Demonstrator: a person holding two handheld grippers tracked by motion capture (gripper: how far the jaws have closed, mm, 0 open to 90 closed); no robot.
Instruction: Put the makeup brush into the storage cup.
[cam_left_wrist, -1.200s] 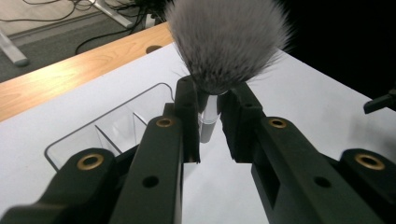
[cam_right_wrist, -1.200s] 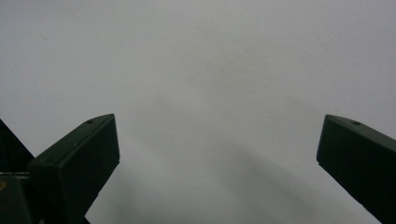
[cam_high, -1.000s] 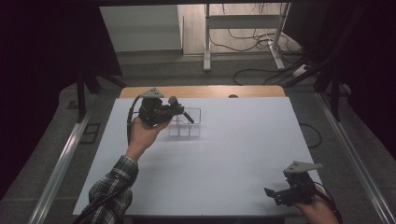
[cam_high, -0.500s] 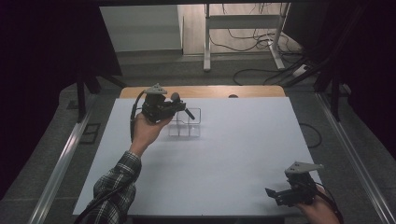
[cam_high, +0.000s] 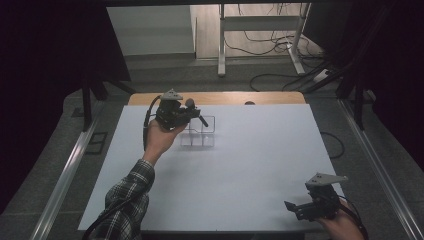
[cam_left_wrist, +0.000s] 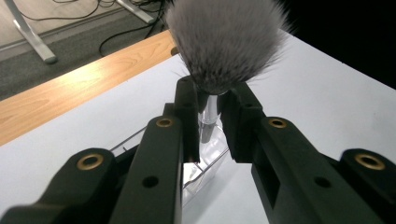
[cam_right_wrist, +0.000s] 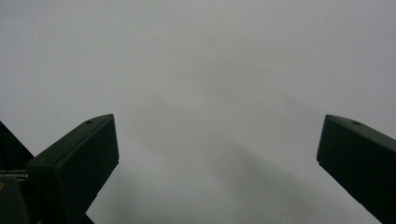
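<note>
The fluffy makeup brush at the top of the left gripper view has grey bristles with pale tips above a shiny silver metal collar, held between matte black tongs with brass-coloured rivets. Below it lies a clear, colourless plastic compartment box on the plain white tabletop, whose far edge is light wood. The sleeve at lower left of the high view is plaid in dark and pale checks.

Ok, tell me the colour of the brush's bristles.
Grey with white tips; the brush shows best in the left gripper view.

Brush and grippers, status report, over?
Left gripper shut on brush, held above clear organizer. Right gripper open, near table corner. Nothing in the way.
</note>
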